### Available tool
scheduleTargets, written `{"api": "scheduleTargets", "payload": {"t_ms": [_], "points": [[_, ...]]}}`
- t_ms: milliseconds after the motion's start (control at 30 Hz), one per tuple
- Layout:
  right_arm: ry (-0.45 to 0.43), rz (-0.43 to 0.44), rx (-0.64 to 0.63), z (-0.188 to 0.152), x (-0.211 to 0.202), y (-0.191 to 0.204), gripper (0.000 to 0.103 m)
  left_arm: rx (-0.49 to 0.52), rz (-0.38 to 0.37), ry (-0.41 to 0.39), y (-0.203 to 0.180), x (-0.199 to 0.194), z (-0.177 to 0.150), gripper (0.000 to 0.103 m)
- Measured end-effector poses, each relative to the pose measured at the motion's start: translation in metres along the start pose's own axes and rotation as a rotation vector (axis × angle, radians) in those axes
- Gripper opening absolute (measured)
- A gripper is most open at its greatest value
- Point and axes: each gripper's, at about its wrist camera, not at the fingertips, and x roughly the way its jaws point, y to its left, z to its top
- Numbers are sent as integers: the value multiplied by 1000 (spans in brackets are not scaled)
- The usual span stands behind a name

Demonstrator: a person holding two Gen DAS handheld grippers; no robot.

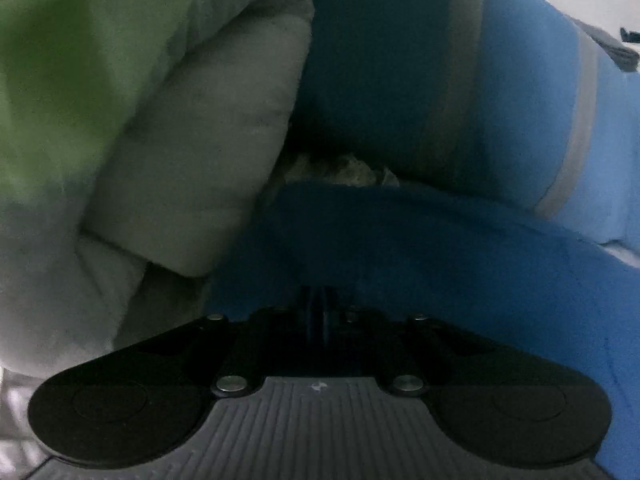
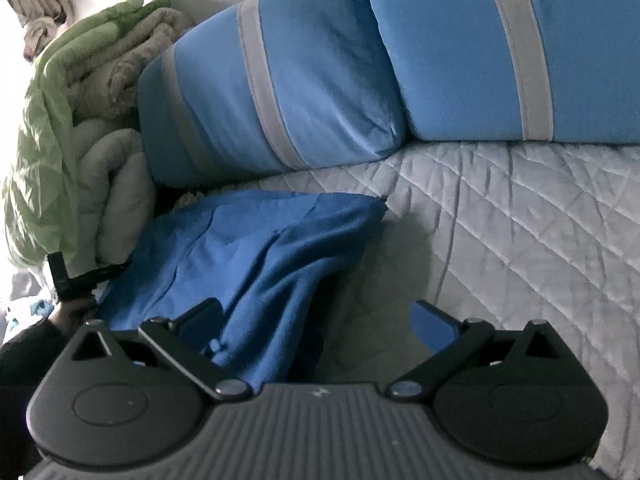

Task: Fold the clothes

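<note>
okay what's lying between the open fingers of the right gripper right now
In the right wrist view, a fold of the blue garment drapes down between the right gripper's spread fingers, close to its left finger. Beside the right finger only bare quilted bedspread shows.

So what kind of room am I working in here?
Most likely a bedroom: a quilted bedspread with two blue striped pillows leaning at its head, a folded green comforter beside them, and the blue garment lying on the bed.

Right hand-held gripper: black linkage arms, silver pivot screws, blue pads, ribbed grey body. Left hand-held gripper: same black-and-grey build.
</note>
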Motion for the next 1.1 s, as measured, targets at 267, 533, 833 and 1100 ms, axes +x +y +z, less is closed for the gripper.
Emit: {"api": "scheduleTargets", "payload": {"t_ms": [267,533,833,1100], "points": [[5,-2,10,-1,2,-17,103,123,188,-24,-25,3,-7,1],[-2,-75,-8,-7,-6,-26,103,146,217,-118,-71,-50,13,0],[14,-28,228,-11,-5,-57,103,208,-154,-89,-225,-94,-6,0],[69,-40,358,-23,-4,-81,103,232,-282,-49,-332,-66,-41,0]]}}
